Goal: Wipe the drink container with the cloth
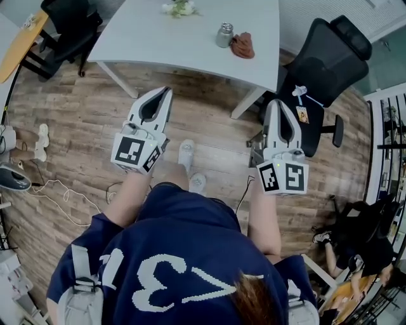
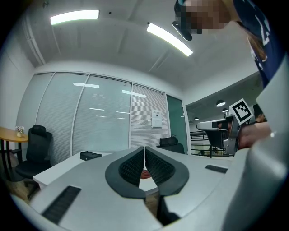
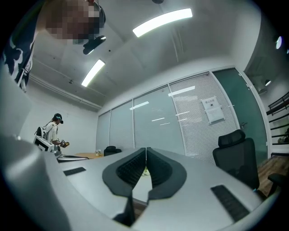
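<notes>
A metal drink container stands on the white table at the far side, with a reddish-brown cloth crumpled just to its right. Both grippers are held over the wooden floor, short of the table and apart from both objects. My left gripper is shut with nothing in it, its jaws meeting tip to tip; a patch of the cloth shows below them. My right gripper is likewise shut and empty.
A black office chair stands by the table's right corner, another at its left end. A small flower bunch sits at the table's far edge. Cables trail on the floor at left. A person stands far off.
</notes>
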`<state>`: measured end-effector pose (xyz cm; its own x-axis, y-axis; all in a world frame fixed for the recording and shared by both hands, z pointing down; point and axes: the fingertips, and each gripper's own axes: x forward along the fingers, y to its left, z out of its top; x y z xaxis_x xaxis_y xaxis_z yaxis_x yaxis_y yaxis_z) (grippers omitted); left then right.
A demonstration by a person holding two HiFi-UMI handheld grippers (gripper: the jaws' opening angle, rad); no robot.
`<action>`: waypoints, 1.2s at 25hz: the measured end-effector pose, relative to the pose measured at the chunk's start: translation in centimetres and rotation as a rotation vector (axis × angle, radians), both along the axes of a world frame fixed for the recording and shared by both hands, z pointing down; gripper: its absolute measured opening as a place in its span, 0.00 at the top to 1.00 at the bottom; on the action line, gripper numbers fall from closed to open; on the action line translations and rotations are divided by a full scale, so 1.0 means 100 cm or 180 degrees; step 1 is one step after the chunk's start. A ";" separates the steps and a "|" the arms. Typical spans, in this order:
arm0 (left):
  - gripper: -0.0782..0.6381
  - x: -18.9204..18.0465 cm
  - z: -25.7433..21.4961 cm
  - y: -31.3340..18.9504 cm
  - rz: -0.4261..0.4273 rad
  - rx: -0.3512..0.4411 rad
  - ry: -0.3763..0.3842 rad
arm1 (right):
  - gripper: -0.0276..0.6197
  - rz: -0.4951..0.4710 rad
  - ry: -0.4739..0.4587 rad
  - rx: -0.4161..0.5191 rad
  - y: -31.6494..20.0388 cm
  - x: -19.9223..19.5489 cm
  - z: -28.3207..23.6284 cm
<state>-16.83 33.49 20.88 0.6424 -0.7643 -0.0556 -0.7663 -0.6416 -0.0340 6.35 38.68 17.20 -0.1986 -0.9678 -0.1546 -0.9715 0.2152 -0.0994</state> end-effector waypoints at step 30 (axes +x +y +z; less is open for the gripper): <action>0.86 0.069 0.008 -0.284 0.0584 -0.0086 0.0079 | 0.91 0.0139 -0.0126 -0.0080 -0.267 0.045 -0.003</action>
<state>-9.93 5.06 21.66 0.7699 -0.6359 -0.0543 -0.6367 -0.7711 0.0027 10.81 12.01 16.87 -0.1502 -0.9791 -0.1370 -0.9751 0.1696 -0.1429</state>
